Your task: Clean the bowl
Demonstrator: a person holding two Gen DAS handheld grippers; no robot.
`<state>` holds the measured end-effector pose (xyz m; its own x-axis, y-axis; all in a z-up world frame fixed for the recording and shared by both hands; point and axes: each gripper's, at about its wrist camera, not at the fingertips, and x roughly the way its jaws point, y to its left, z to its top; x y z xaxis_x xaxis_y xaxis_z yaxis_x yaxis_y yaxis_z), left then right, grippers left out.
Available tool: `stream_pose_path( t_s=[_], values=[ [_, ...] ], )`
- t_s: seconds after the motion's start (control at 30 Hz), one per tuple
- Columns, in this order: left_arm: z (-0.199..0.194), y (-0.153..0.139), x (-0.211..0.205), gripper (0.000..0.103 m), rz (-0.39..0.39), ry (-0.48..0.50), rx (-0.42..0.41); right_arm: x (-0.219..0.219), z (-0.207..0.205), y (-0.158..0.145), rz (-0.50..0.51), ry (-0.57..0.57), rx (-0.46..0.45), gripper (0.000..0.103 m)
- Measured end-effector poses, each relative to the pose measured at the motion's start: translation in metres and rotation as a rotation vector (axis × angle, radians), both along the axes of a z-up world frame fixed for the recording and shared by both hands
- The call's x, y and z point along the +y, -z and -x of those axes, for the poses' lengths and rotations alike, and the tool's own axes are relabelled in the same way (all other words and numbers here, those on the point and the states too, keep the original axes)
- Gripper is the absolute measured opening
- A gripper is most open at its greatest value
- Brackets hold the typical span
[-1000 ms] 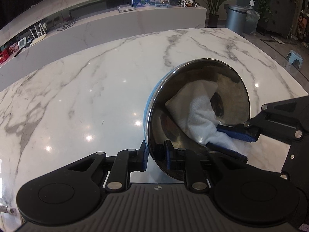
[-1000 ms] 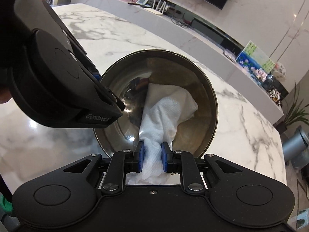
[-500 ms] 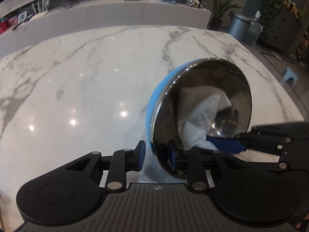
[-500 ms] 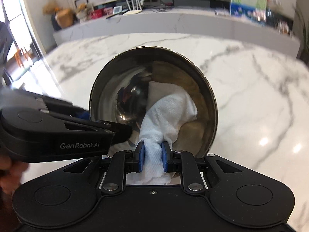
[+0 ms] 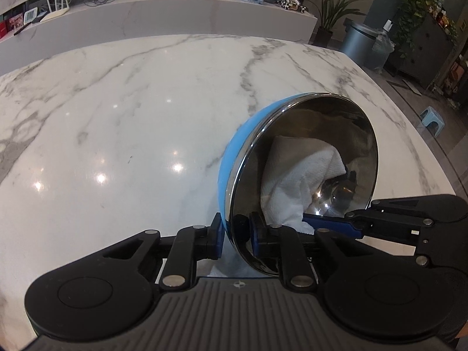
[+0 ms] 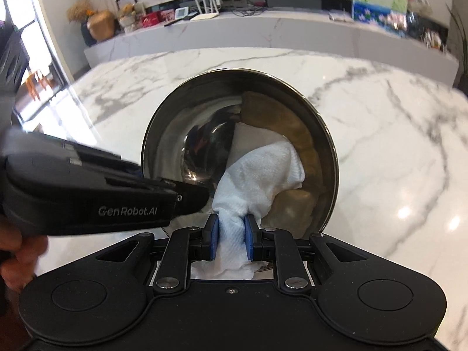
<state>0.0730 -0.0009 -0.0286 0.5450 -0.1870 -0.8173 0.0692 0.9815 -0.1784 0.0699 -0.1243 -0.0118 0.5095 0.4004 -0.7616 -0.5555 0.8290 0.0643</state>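
The bowl [image 5: 307, 158], steel inside and blue outside, stood tipped on edge above the marble table [image 5: 122, 122], its mouth turned toward the right gripper [image 6: 231, 241]. The left gripper [image 5: 236, 238] clamped the bowl's near rim, 1 pad on the blue outer wall and 1 on the shiny inner wall. Its jaws had just closed in again on that rim, and the gap between them was narrow, filled by the bowl's wall.

The right gripper's 2 blue pads pinched a bunched white cloth [image 6: 263, 172]. The cloth ran forward from the pads into the bowl and lay pressed against the inner wall, on the right side in the right wrist view. A loose tail of cloth hung behind the pads, toward the camera.

In the right wrist view the left gripper reached in from the left to the bowl's rim, with part of a hand [image 6: 17, 254] at the frame's left edge.
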Motion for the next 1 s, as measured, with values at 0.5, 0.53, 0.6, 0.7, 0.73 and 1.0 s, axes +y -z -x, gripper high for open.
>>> stream_pose_path(
  t_s=[0.5, 0.53, 0.6, 0.7, 0.73, 1.0],
  values=[
    [0.001, -0.004, -0.004, 0.015, -0.037, 0.005, -0.022, 0.031, 0.034, 0.012, 0.419, -0.131, -0.329, 0.016],
    [0.001, -0.004, -0.003, 0.015, -0.032, 0.001, -0.023, 0.029, 0.032, 0.011, 0.400, -0.121, -0.315, 0.016],
    [0.001, -0.004, -0.002, 0.016, -0.021, -0.006, -0.023, 0.023, 0.026, 0.007, 0.343, -0.092, -0.270, 0.016],
    [0.002, -0.004, -0.001, 0.022, -0.012, -0.013, -0.025, 0.019, 0.020, 0.003, 0.294, -0.065, -0.225, 0.016],
    [0.002, -0.003, -0.001, 0.024, -0.002, -0.016, -0.020, 0.018, 0.017, 0.002, 0.278, -0.055, -0.209, 0.016],
    [-0.003, 0.008, 0.002, 0.035, 0.081, -0.043, 0.026, -0.003, 0.001, -0.004, 0.103, 0.039, -0.067, 0.016]
  ],
)
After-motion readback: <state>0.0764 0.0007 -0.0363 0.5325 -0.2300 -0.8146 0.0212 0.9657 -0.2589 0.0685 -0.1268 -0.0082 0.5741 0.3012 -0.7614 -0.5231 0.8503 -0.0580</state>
